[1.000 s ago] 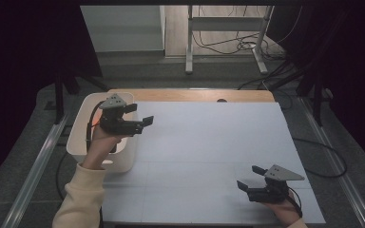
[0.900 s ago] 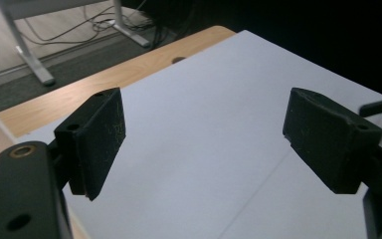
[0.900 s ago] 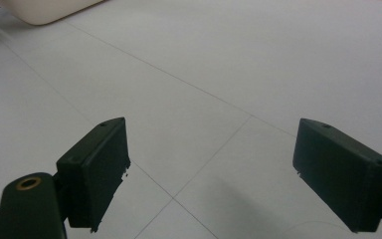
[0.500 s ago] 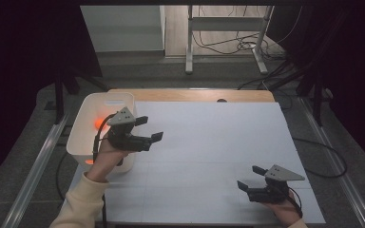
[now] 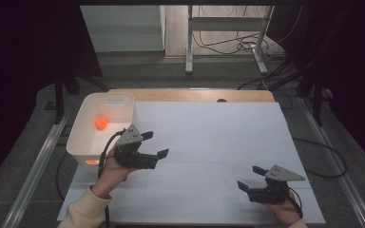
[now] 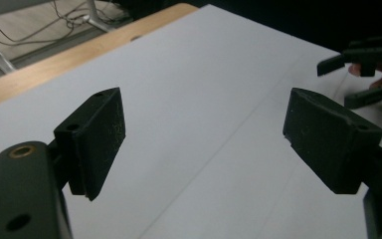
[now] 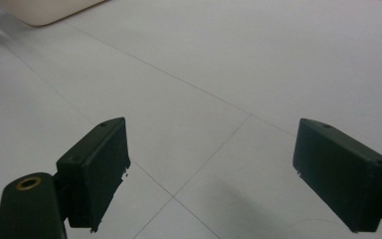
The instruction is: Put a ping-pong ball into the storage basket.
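An orange ball [image 5: 100,123] lies inside the white bin [image 5: 121,101] at the table's left edge. My left gripper [image 5: 155,145] hangs just right of the bin, over the white table cover, its jaws wide apart with nothing between them. The left gripper view looks along those jaws, left gripper [image 6: 204,137], across bare white surface toward the other hand. Near the front right, my right gripper [image 5: 250,177] rests low over the cover, open and empty; in its own view, the right gripper [image 7: 211,169] frames only white sheet.
The white cover [image 5: 209,137] spans most of the wooden table [image 5: 190,95]. A corner of the bin [image 7: 45,10] shows far off in the right gripper view. Metal rails run along both sides, and cables and a stand's legs lie on the floor behind.
My left gripper has moved from over the bin rightward and toward me, sinking a little, leaving the orange ball uncovered in the bin. The right gripper has stayed put.
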